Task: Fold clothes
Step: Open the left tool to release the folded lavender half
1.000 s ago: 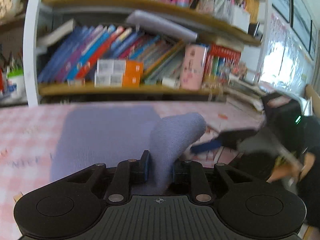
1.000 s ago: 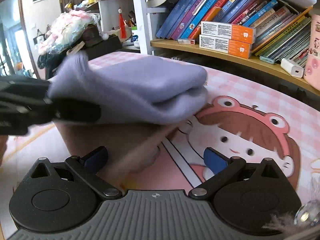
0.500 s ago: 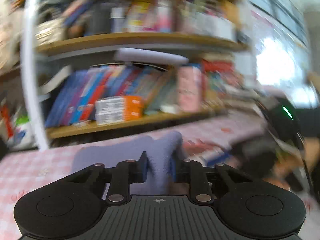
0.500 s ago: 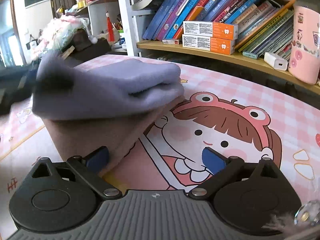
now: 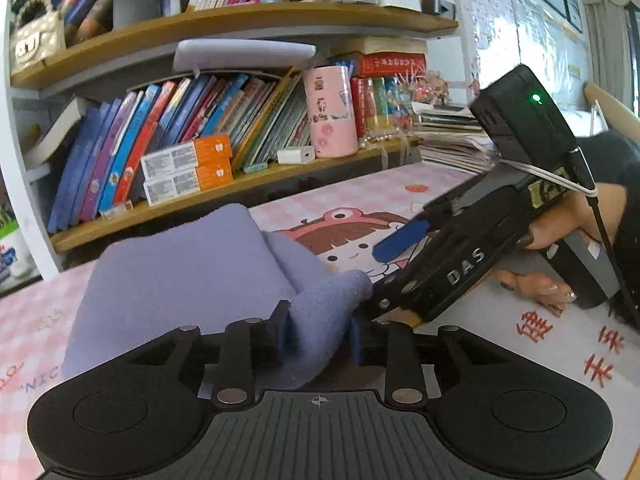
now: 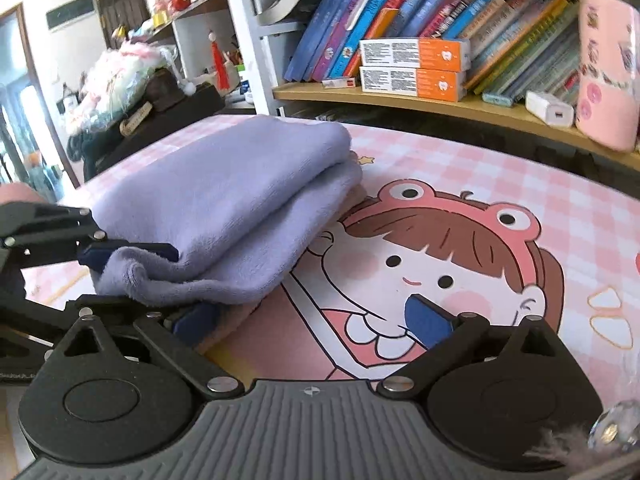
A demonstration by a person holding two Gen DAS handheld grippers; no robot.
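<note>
A lavender fleece garment [image 5: 188, 276] lies folded in layers on the pink cartoon table mat [image 5: 400, 196]. My left gripper [image 5: 320, 330] is shut on a bunched corner of it. The garment also shows in the right wrist view [image 6: 236, 208], resting on the mat [image 6: 460, 184], with the left gripper [image 6: 132, 254] pinching its near corner. My right gripper [image 6: 312, 316] is open and empty, its left blue pad just under the garment's edge. It shows in the left wrist view [image 5: 400, 240] at the right, beside the cloth.
A bookshelf with books [image 5: 168, 136], orange boxes [image 6: 416, 64] and a pink cup [image 5: 330, 112] runs along the table's far side. A dark bag with soft items [image 6: 148, 92] stands at the left end.
The left gripper has brought the held corner down and over, so the garment lies folded on the mat. The right gripper has moved closer to the cloth's edge.
</note>
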